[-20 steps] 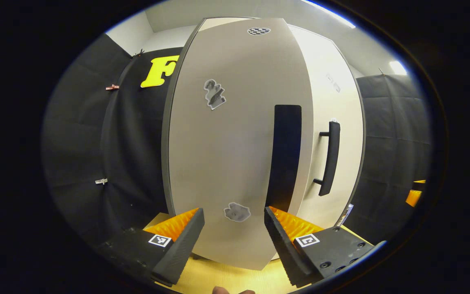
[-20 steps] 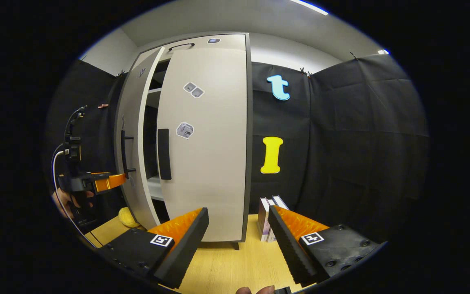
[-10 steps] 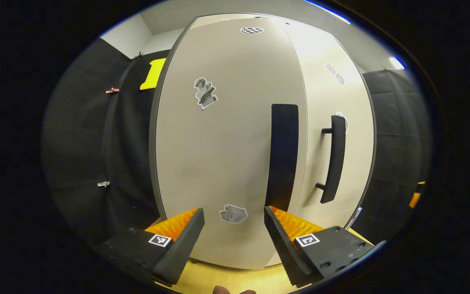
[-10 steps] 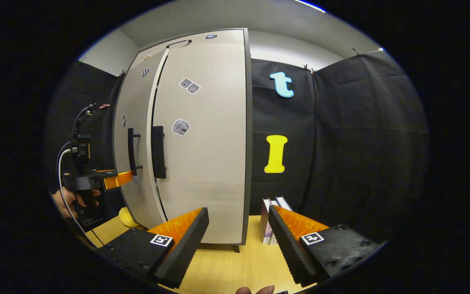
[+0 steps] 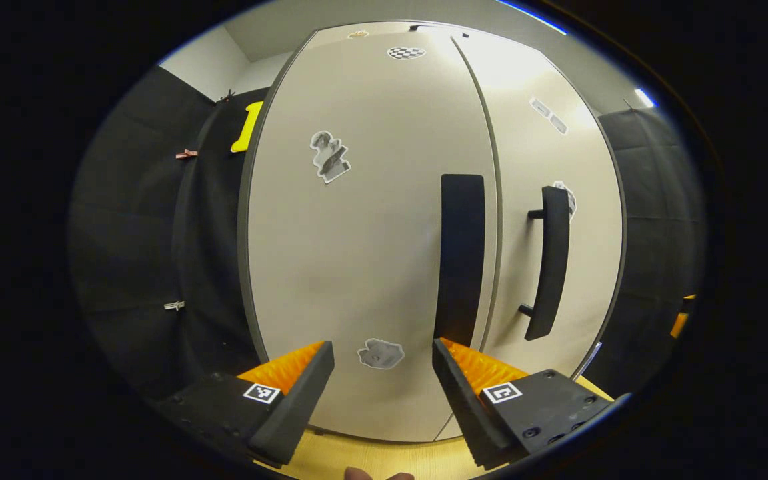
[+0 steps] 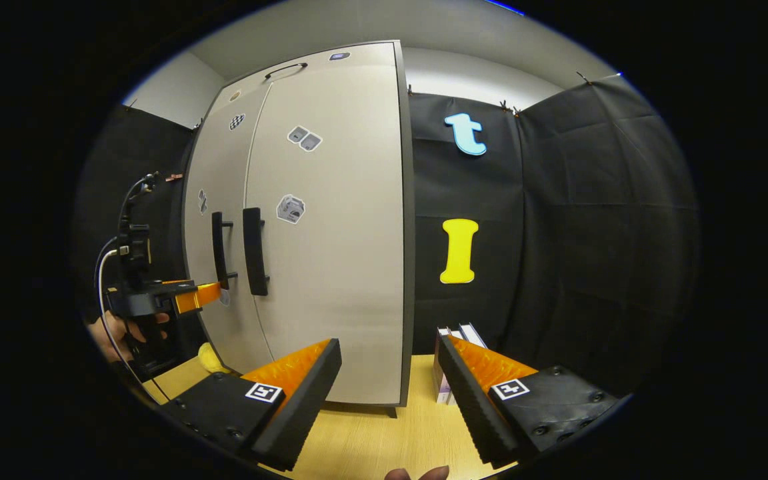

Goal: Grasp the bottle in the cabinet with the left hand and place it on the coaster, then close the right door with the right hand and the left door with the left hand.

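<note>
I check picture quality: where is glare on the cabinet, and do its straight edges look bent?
Left gripper view: a bright patch washes the top of the right door, and the cabinet's edges bulge strongly. Right gripper view: the doors are lit evenly; the right door's edge curves only slightly.

Left door [image 5: 357, 253] shut beside right door [image 5: 557, 167], left gripper [image 5: 383, 393] jaws apart

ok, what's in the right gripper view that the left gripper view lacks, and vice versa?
Right gripper view: the left claw, held by a hand, at the left door; boxes on the table right of the cabinet; a yellow object at its left foot.
Left gripper view: a sticker low on the left door, between that claw's open fingers; clips on the wall.
Shared: left door and right door looking shut, black handles side by side, the table.
</note>
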